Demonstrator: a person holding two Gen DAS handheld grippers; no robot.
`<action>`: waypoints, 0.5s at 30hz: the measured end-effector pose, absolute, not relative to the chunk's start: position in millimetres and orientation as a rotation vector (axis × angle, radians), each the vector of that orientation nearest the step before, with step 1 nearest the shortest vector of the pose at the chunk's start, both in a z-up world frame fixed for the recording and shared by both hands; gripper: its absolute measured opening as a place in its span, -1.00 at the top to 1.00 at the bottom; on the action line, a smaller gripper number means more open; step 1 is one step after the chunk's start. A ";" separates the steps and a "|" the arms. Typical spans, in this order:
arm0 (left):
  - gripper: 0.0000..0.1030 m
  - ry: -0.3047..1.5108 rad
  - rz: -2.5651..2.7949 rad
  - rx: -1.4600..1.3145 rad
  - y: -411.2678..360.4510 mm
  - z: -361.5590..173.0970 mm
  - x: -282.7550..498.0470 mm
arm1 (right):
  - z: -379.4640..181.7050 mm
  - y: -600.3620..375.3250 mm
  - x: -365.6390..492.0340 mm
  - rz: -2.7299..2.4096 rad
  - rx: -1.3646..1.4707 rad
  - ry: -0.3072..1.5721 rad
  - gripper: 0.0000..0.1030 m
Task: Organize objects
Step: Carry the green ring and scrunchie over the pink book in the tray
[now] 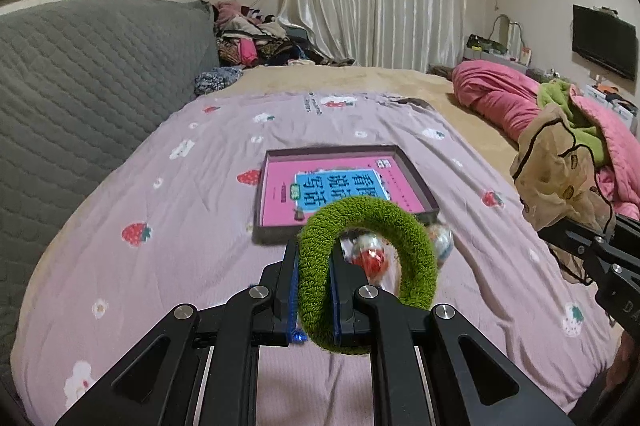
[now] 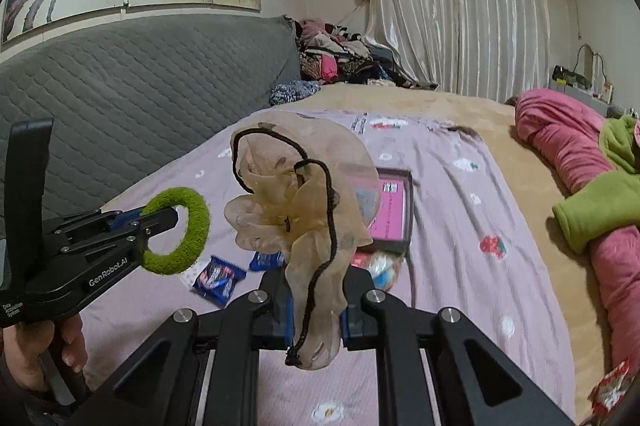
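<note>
Grippers tilted downward: left gripper [image 1: 314, 258] clamps green scrunchie [image 1: 416, 238], right gripper [image 2: 316, 286] beige scrunchie [image 2: 296, 201].

My bed's strawberry-print sheet [image 1: 168, 185] carries a shallow box [image 1: 416, 177], blue snack packets [image 2: 218, 278] and pink quilt [image 1: 496, 97].

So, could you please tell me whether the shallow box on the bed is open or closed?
Open. The shallow box has no lid on it, and the pink book lies visible inside its raised walls.
</note>
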State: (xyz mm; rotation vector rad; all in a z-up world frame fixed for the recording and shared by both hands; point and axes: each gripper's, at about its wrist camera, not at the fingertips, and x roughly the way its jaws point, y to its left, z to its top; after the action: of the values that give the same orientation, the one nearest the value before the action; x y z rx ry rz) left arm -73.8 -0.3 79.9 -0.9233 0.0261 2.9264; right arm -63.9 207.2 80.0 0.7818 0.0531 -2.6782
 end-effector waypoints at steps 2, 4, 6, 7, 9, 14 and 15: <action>0.76 0.020 2.923 -0.924 -0.3 83.9 -83.2 | 85.7 205.9 -70.5 -2.681 0.767 0.066 0.69; 0.76 0.009 2.925 -0.921 -2.1 88.5 -92.9 | 90.7 206.0 -77.9 -2.690 0.756 0.074 0.69; 0.76 0.016 2.935 -0.903 -2.4 95.4 -102.4 | 95.8 205.8 -85.1 -2.694 0.744 0.082 0.69; 0.76 0.013 2.932 -0.902 -2.5 97.9 -107.4 | 98.9 206.1 -90.4 -2.701 0.741 0.085 0.69; 0.76 0.005 2.925 -0.898 -3.0 105.6 -120.6 | 104.8 206.3 -101.4 -2.694 0.743 0.082 0.69; 0.76 0.047 2.936 -0.881 0.1 121.9 -149.5 | 120.2 206.4 -130.5 -2.699 0.735 0.091 0.69; 0.76 0.058 2.940 -0.869 1.4 126.5 -157.2 | 122.8 205.1 -136.3 -2.700 0.732 0.099 0.69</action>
State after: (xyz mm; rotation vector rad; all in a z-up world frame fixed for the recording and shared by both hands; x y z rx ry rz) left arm -157.2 1.4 126.5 -0.8694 0.0582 2.9403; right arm -136.3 205.1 122.8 0.7320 0.0988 -2.6997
